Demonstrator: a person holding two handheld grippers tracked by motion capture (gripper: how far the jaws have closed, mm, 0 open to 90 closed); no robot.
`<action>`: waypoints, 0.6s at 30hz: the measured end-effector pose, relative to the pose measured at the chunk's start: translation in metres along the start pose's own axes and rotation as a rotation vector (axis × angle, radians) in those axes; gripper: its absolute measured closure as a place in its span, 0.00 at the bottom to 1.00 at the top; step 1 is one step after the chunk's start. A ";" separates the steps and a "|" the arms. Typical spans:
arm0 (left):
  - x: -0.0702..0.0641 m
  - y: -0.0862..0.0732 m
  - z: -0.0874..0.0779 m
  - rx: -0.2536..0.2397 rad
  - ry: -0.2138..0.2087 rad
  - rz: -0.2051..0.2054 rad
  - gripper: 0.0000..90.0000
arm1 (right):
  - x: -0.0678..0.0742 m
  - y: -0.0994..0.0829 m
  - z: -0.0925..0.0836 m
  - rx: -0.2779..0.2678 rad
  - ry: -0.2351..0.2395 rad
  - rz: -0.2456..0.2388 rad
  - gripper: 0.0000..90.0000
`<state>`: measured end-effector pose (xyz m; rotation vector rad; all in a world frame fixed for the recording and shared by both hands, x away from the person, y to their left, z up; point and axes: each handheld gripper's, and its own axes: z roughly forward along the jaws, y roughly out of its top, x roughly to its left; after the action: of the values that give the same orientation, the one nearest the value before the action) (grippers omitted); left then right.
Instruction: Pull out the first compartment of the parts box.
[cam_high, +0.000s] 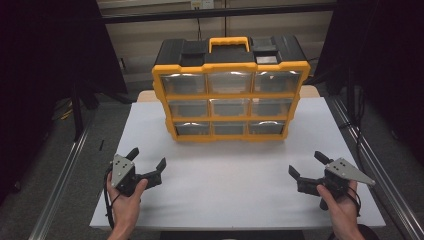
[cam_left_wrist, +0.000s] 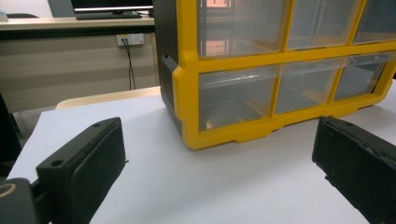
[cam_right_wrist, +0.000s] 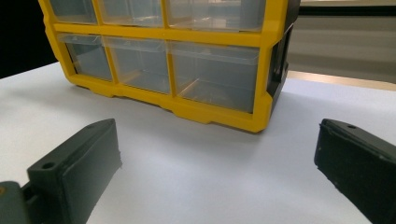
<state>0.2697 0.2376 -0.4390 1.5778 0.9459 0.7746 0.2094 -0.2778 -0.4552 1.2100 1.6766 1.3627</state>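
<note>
A yellow and black organiser box (cam_high: 230, 90) with three rows of clear drawers stands upright at the far middle of the white table (cam_high: 235, 185); all drawers look pushed in. My left gripper (cam_high: 146, 159) rests near the front left of the table, held by a hand, jaws wide apart and empty. My right gripper (cam_high: 308, 165) sits at the front right, also open with nothing in it. In the left gripper view the box's lower left corner (cam_left_wrist: 196, 135) lies ahead between the jaws. The right gripper view has the box's lower right corner (cam_right_wrist: 259, 119) ahead.
Metal rails (cam_high: 60, 190) run along both sides of the table. A beige wall and desk edge (cam_left_wrist: 70, 28) lie behind the box. Bare white tabletop stretches between the grippers and the box front.
</note>
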 end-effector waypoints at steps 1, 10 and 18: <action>0.000 0.000 0.000 0.000 0.000 0.000 0.03 | 0.000 0.000 0.000 0.000 0.000 0.000 0.00; -0.006 0.010 0.008 -0.001 -0.065 0.048 0.03 | 0.003 0.001 -0.001 -0.008 0.015 -0.012 0.00; -0.012 0.016 0.020 -0.005 -0.080 0.060 0.03 | 0.003 0.000 0.000 0.002 0.031 -0.014 0.00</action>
<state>0.2840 0.2159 -0.4276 1.6268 0.8422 0.7492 0.2084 -0.2747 -0.4547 1.1819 1.7053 1.3786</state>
